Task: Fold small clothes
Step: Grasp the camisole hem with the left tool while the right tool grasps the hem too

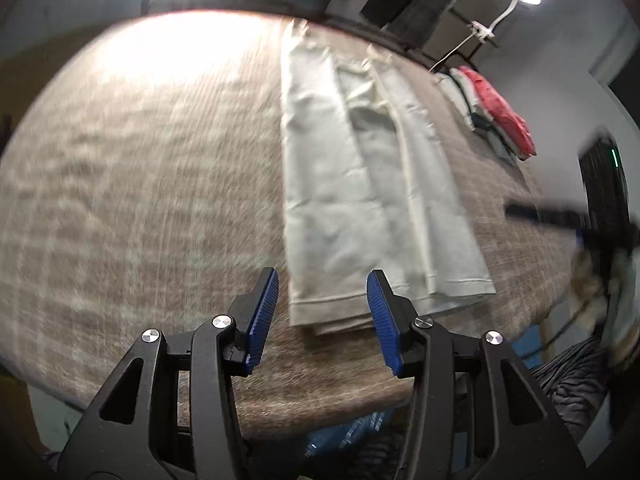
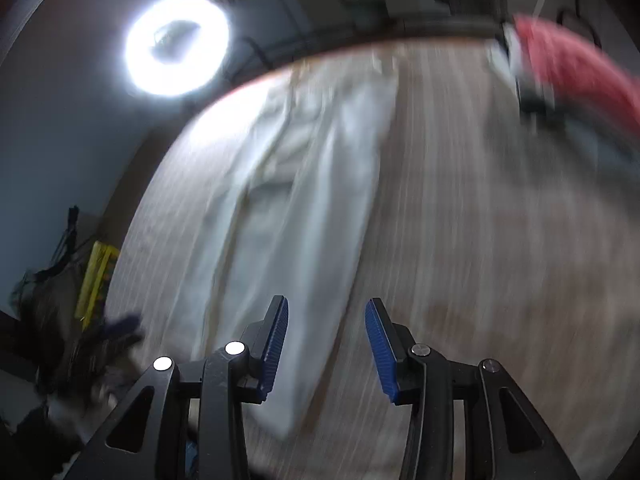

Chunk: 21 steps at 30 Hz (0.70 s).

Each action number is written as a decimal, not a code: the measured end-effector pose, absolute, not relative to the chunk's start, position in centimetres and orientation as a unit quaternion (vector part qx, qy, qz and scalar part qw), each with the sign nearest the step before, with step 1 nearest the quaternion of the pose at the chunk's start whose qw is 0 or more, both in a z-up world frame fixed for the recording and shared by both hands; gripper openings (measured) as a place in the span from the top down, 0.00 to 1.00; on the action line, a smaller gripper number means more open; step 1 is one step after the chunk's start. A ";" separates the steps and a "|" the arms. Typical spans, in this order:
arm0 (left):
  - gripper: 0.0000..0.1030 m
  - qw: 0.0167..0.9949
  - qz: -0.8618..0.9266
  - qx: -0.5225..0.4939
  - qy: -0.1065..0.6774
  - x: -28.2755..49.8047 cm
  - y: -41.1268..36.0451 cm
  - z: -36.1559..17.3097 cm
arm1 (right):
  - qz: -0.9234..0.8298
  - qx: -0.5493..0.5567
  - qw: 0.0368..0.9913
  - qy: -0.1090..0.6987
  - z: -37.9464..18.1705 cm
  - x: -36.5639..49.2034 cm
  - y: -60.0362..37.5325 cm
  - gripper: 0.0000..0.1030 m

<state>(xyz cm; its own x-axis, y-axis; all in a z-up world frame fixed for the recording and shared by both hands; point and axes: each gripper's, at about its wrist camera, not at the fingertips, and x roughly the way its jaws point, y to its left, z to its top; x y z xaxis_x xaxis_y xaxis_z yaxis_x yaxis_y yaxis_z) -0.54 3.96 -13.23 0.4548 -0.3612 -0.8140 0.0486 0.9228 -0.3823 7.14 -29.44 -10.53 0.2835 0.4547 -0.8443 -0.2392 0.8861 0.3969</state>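
Note:
White trousers (image 1: pixel 360 184) lie flat on the checked brown tablecloth (image 1: pixel 140 184), folded lengthwise, leg hems toward me. My left gripper (image 1: pixel 322 312) is open and empty, just above the hem end. In the right wrist view the same trousers (image 2: pixel 288 200) run away from me. My right gripper (image 2: pixel 326 340) is open and empty, over the right edge of the near hem. The right gripper also shows, blurred, at the right edge of the left wrist view (image 1: pixel 568 220). Both views are motion-blurred.
A stack of folded clothes with a red piece on top (image 1: pixel 496 108) sits at the far right of the table, also in the right wrist view (image 2: pixel 572 68). A ring lamp (image 2: pixel 176 46) shines beyond the far edge. The table's near edge (image 1: pixel 320 412) lies below my left gripper.

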 end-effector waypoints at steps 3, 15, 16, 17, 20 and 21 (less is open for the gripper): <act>0.54 0.819 -0.125 -0.179 0.530 -0.6 4.4 -15.0 | 0.228 0.130 0.767 0.586 -13.2 4.3 -29.6 0.58; 0.98 0.770 -0.142 -0.280 0.555 1.1 5.6 -17.7 | 0.270 0.153 0.735 0.603 -16.1 2.0 -27.9 0.82; 0.99 0.775 -0.141 -0.275 0.551 1.0 5.5 -17.5 | 0.281 0.160 0.725 0.608 -16.3 2.1 -27.7 0.96; 0.99 0.780 -0.141 -0.272 0.546 0.9 5.5 -17.1 | 0.279 0.166 0.724 0.609 -16.5 2.2 -27.6 0.97; 0.99 0.788 -0.143 -0.277 0.532 0.0 6.0 -15.8 | 0.275 0.169 0.728 0.604 -15.9 2.0 -27.8 0.98; 0.99 0.790 -0.146 -0.277 0.527 -0.6 6.2 -15.2 | 0.277 0.175 0.730 0.600 -15.3 1.9 -28.2 0.98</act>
<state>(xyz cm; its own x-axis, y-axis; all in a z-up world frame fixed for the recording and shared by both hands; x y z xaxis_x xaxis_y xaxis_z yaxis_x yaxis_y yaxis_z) -0.57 6.17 -15.22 0.4021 -0.5227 -0.7518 -0.0603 0.8042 -0.5913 1.86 -28.17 -15.31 0.1278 0.6136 -0.7792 -0.1950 0.7858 0.5869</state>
